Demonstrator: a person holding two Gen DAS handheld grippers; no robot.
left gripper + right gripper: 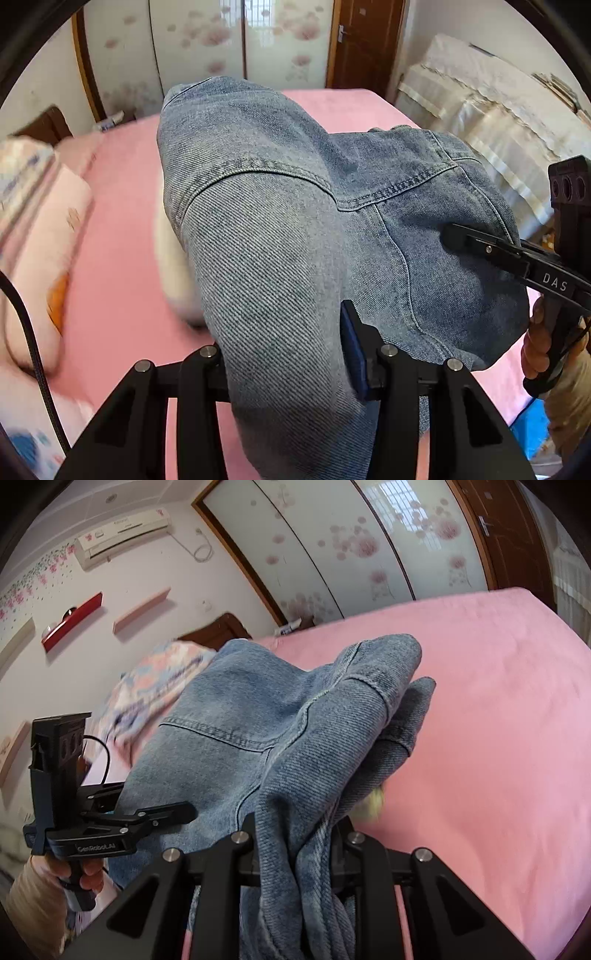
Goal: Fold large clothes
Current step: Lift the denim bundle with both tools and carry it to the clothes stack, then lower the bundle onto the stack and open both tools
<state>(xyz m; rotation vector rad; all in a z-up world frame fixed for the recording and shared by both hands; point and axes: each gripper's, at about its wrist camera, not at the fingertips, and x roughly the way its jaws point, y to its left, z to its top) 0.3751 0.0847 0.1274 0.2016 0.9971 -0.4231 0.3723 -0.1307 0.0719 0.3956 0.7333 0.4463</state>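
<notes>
Left tool (284,354) clenched on blue denim jacket (280,206), right tool (295,834) clenched on jacket too, raised above pink bed (498,701).

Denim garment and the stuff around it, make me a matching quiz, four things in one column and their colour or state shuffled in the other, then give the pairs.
Things:
1. denim garment
2. bed sheet
3. left gripper
4. door

States or colours:
A. dark brown wood
B. blue, held up above the bed
C. shut on the fabric
D. plain pink

Pairs: 1-B, 2-D, 3-C, 4-A
</notes>
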